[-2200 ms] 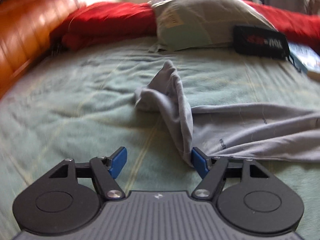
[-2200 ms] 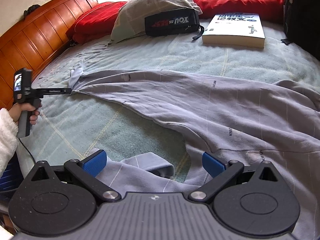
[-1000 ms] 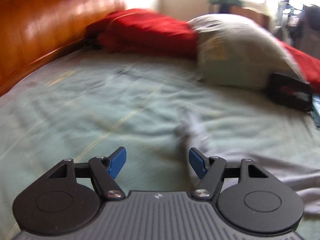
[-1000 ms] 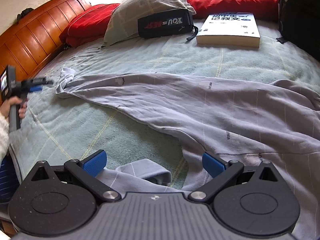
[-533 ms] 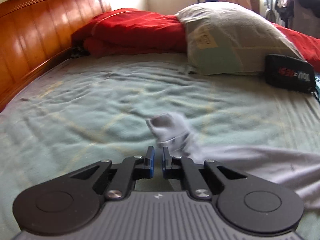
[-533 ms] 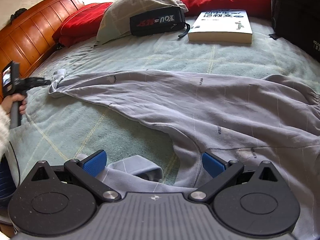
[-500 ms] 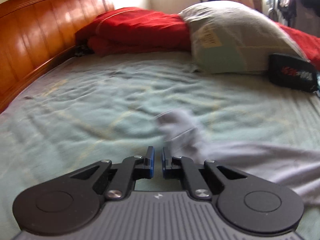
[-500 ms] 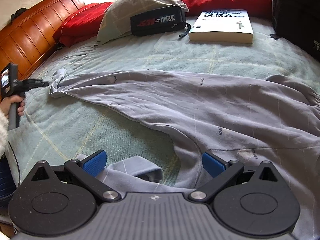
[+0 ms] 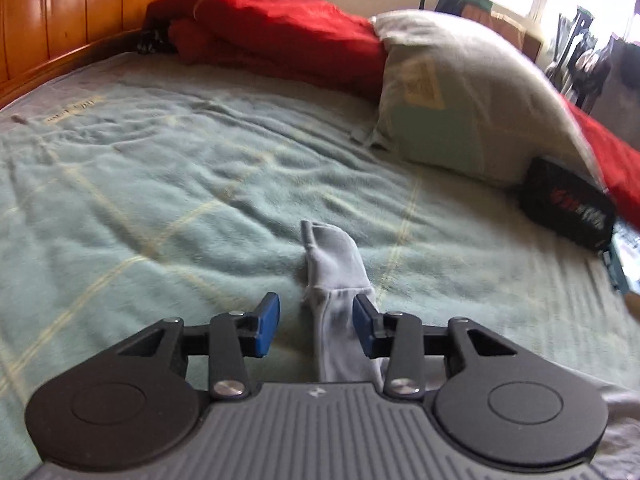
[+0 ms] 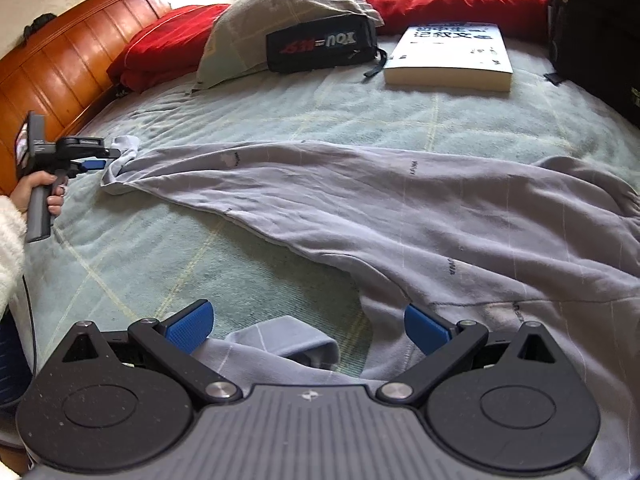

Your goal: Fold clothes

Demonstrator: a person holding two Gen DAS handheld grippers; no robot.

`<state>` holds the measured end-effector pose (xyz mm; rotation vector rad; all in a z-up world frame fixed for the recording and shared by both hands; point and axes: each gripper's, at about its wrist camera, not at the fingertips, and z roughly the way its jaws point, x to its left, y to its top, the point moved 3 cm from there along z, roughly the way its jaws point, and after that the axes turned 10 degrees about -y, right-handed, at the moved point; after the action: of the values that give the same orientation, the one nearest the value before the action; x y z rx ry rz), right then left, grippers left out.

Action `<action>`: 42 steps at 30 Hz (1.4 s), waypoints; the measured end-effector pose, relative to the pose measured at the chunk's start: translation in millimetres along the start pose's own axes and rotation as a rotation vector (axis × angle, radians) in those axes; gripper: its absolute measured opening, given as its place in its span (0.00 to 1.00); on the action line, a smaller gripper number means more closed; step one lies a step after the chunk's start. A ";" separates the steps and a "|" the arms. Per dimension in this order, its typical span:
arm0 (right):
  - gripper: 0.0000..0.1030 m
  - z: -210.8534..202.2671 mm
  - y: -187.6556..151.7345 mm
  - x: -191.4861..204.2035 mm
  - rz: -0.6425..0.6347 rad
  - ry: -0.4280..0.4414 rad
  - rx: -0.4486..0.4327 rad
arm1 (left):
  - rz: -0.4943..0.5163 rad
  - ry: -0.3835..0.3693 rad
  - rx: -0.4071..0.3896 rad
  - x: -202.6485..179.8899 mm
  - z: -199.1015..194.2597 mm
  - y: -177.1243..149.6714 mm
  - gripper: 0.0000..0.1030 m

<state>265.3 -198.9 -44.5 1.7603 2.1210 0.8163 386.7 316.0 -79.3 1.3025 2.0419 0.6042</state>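
Lying on bed (image 10: 120, 280): grey garment (image 10: 400, 208), spread flat, wrinkled
Cuff (image 9: 332, 256): between left tongs (image 9: 316, 322) pads, touching right pad only
Left tongs: parted, not clamped
Right tongs (image 10: 306, 322): wide apart, over near folded cuff (image 10: 288, 340)
Behind: pillow (image 10: 280, 12), book (image 10: 452, 52), black pouch (image 10: 320, 44)
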 end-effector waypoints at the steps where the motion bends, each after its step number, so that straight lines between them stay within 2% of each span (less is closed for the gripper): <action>1: 1.00 -0.1 -0.4 -1.3 0.004 -0.005 0.001 | -0.017 -0.015 0.002 -0.8 3.7 1.8 0.17; 2: 1.00 -0.1 -0.7 -2.5 0.006 -0.009 0.002 | -0.029 -0.040 0.000 -1.4 4.9 2.0 0.08; 3: 1.00 0.2 -1.0 -3.6 0.007 -0.011 0.004 | -0.032 -0.059 -0.010 -1.9 2.5 0.7 0.07; 9: 1.00 5.7 0.9 -5.9 0.005 -0.006 0.010 | 0.055 -0.022 -0.040 4.9 -34.6 -11.0 0.06; 15: 1.00 6.3 2.4 -1.4 -0.009 0.010 0.005 | 0.069 0.055 -0.007 21.2 -48.1 -20.0 0.22; 19: 1.00 2.9 1.5 -0.2 -0.015 0.005 -0.001 | 0.066 0.094 0.009 31.0 -52.5 -23.6 0.22; 22: 1.00 0.0 1.2 -1.5 -0.012 -0.003 -0.004 | 0.064 0.123 0.021 38.3 -55.9 -26.3 0.16; 24: 1.00 -1.3 1.3 -1.7 -0.013 -0.009 -0.005 | 0.059 0.116 0.037 41.7 -60.2 -34.1 0.16; 29: 1.00 -1.2 3.5 1.5 -0.033 -0.013 -0.005 | 0.056 0.093 0.079 48.3 -72.9 -56.4 0.22; 33: 1.00 -3.5 7.2 7.5 -0.063 -0.010 -0.015 | 0.108 0.097 0.083 39.9 -88.3 -66.8 0.25; 38: 1.00 -15.2 6.8 8.1 -0.073 -0.004 -0.052 | 0.249 0.118 0.067 13.4 -106.4 -77.0 0.36; 42: 1.00 -25.7 1.2 0.3 -0.071 0.000 -0.088 | 0.284 0.047 0.064 -9.8 -117.9 -86.8 0.41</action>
<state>252.4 -204.9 -23.1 1.6318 2.1015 0.8766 250.9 266.9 -53.1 1.6468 1.9412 0.7055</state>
